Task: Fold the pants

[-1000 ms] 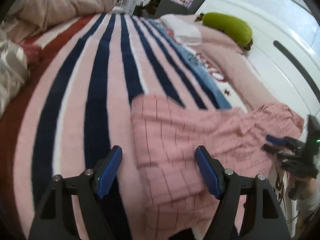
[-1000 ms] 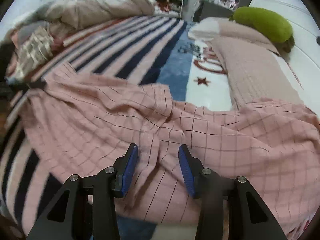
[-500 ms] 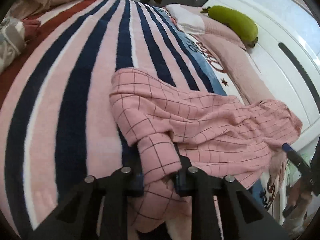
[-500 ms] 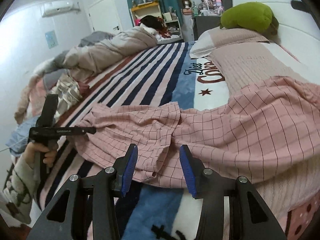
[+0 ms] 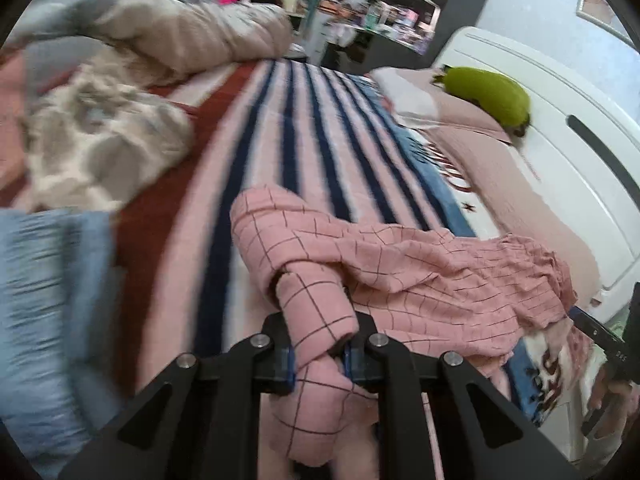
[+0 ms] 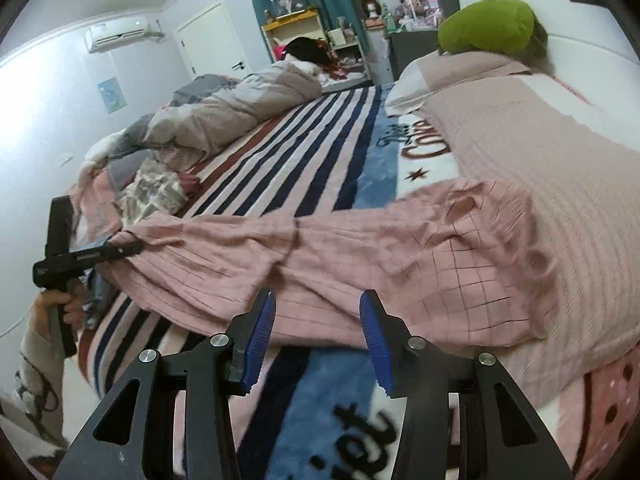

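Pink checked pants (image 5: 420, 276) lie spread across the striped blanket (image 5: 256, 184), reaching the pink bedcover at the right. My left gripper (image 5: 320, 354) has a bunched end of the pants between its pads, and its jaws are still closing on it; that end is lifted off the bed. In the right wrist view the pants (image 6: 360, 252) stretch from the left gripper (image 6: 128, 247) at the left to the right side. My right gripper (image 6: 318, 336) is open and holds nothing, just short of the pants' near edge.
A green pillow (image 6: 488, 24) sits by the white headboard (image 5: 568, 168). A rumpled quilt (image 6: 240, 108) and patterned clothes (image 5: 100, 152) lie at the far side. Blue fabric (image 5: 48, 300) is at the left. A hand (image 6: 60, 304) grips the left tool.
The left gripper has shut on the pants' end and lifted and pulled it back. The right gripper has drawn back off the pants toward the bed's near edge.
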A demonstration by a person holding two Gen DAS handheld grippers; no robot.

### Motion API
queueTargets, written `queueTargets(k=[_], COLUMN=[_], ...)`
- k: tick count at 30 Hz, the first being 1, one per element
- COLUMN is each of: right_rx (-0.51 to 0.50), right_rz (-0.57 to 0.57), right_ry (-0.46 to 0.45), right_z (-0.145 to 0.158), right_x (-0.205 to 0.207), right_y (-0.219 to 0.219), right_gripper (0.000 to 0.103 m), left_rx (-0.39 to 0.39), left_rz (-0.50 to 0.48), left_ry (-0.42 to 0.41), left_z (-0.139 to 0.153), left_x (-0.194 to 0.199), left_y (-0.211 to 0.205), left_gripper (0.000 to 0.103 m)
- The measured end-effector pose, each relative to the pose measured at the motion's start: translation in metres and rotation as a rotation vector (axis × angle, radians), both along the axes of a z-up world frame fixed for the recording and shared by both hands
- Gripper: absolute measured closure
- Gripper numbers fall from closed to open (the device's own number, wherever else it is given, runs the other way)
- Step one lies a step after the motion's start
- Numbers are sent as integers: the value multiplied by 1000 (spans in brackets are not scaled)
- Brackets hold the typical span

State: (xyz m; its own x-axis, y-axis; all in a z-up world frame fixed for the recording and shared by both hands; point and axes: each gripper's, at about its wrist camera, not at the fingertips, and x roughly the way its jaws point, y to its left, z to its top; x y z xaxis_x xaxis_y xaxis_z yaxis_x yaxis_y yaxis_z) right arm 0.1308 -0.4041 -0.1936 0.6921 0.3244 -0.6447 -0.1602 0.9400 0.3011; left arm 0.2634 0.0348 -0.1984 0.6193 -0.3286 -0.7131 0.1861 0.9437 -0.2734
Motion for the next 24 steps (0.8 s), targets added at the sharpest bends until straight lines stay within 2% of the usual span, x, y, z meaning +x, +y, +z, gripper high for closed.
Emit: queueTargets(k=[1,4,5,7,9,11,16,24], right_rx=[8,43,45,30,15,40,95,246], right_rz=[3,-2,-16,-63,-110,-168,-247,-314], right_ry=[7,25,28,31,39,34,35,37], right_z=[-3,-14,-18,-26,-32,-39,-53,-84], right_x=[-3,-12,-15,-21,-24,-29,-25,3], right_y=[2,6,5,3,-3,-14,-35,-57], right_gripper=[64,63,62,52,47,41,28,25], left_rx=[34,48,61,124,177,178,155,42], left_rz=[36,78,80,97,114,134,151,158], left_ry=[-8,24,38,53,25,-17,-63,-57], left_z=[4,0,-5,-10,-8,2,19,16], left_x=[-9,-17,-18,-19,-26,-36,-49,-50], left_y=[13,34,37,37,36,39,35,13], left_gripper=[90,86,79,67,47,38,36,36])
